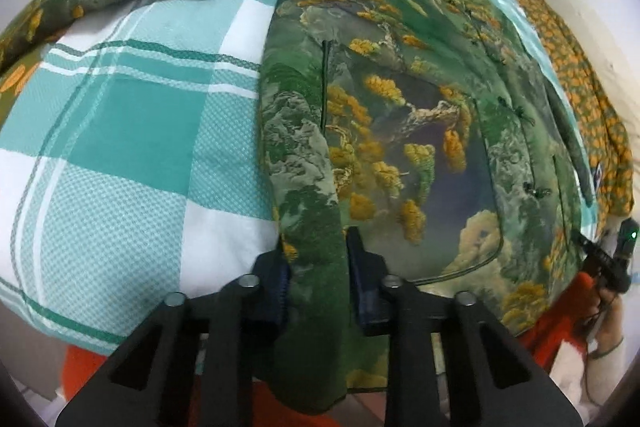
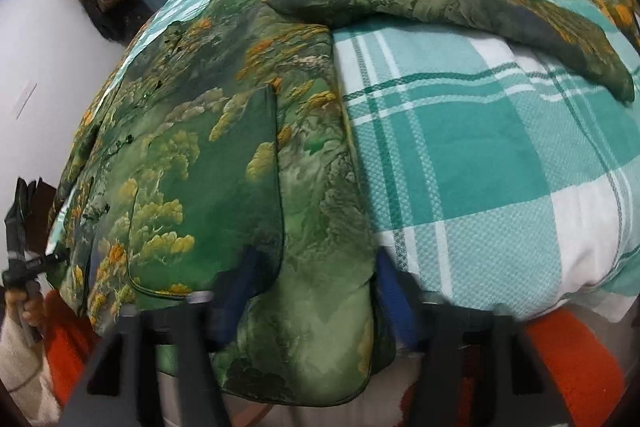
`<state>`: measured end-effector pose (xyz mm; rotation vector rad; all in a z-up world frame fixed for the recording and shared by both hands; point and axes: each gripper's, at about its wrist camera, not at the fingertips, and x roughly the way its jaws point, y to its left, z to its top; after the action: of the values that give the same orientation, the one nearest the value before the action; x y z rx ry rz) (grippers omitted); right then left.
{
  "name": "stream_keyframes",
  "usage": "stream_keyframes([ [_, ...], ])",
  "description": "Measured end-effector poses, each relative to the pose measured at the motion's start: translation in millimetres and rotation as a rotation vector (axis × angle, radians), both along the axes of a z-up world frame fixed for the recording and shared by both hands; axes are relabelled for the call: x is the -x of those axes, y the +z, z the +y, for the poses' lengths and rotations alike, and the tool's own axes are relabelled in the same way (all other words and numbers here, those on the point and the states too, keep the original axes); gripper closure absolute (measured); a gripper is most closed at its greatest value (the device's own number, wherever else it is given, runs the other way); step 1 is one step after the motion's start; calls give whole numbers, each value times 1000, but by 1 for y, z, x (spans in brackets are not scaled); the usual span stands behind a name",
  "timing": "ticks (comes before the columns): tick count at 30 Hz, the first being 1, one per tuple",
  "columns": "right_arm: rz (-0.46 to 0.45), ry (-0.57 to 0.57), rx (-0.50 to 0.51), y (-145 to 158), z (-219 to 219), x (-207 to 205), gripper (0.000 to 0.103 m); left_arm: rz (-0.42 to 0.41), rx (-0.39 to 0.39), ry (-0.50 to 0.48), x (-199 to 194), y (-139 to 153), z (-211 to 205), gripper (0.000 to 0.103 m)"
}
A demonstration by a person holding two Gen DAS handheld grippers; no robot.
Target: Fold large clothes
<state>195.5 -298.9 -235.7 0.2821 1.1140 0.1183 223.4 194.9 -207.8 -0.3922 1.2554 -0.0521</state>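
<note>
The green printed jacket [image 1: 400, 115] lies spread on the checked bed [image 1: 120, 131]; left gripper [image 1: 316, 267] and right gripper [image 2: 316, 287] jaws each clench its near hem.

Green, yellow-flowered jacket [image 1: 400, 131] on teal-and-white checked bedspread [image 1: 132, 131].

Both wrist views close, angled down, opposite hem corners, sharing green jacket [image 1: 400, 115] on checked bedspread [image 2: 480, 155]

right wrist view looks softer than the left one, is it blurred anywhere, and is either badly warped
Right wrist view: the tongs and the jacket hem near them are smeared, while the checked bedcover stays fairly crisp. Left wrist view: sharp throughout. Both views: strong fisheye bulge, dark corners, even soft light.
</note>
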Motion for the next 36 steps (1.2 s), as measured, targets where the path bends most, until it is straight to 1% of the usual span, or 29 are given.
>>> stream_keyframes([
  [1,-5,2,10,2,1,1,82,-7,-14,-4,1,1,-4,85],
  [3,-18,10,17,9,2,5,87,-21,-52,-23,4,7,-13,86],
  [6,-45,40,67,24,7,14,89,-25,-73,-42,17,13,-19,86],
  [9,-38,47,74,27,7,23,89,-25,-85,-57,21,8,-17,83],
  [10,-38,48,87,25,9,24,89,-27,-85,-62,20,6,-13,77],
  [12,-44,45,110,22,10,20,87,-39,-90,-33,16,8,-9,64],
  [13,-45,29,117,22,10,18,83,-47,-93,-23,17,12,-6,61],
  [14,-49,11,116,23,10,15,82,-60,-105,-13,17,18,-6,52],
  [15,-57,-6,115,25,10,14,76,-82,-130,-9,20,26,-7,39],
  [16,-69,-16,114,27,11,15,65,-96,-154,-8,22,32,-7,32],
  [17,-94,-28,121,33,11,17,61,-132,-203,-3,23,43,-9,22],
  [18,-112,-37,133,37,12,18,54,-164,-234,-5,25,51,-12,18],
  [19,-136,-51,156,44,14,19,50,-189,-253,-8,28,57,-14,16],
  [21,-171,-69,187,52,17,21,47,-231,-282,-6,28,70,-18,14],
  [23,-205,-85,216,60,22,23,44,-267,-293,4,31,82,-24,12],
  [25,-229,-89,236,63,27,26,37,-295,-301,8,28,91,-32,8],
  [26,-234,-91,244,63,30,29,36,-305,-296,7,24,94,-38,6],
  [28,-245,-99,255,63,38,29,30,-324,-280,4,30,98,-45,6],
  [31,-252,-83,250,59,49,30,28,-357,-241,2,27,103,-64,0],
  [33,-258,-53,260,58,56,33,27,-386,-229,-7,26,103,-75,1],
  [36,-268,-32,282,57,64,37,27,-380,-223,-51,18,93,-94,0],
])
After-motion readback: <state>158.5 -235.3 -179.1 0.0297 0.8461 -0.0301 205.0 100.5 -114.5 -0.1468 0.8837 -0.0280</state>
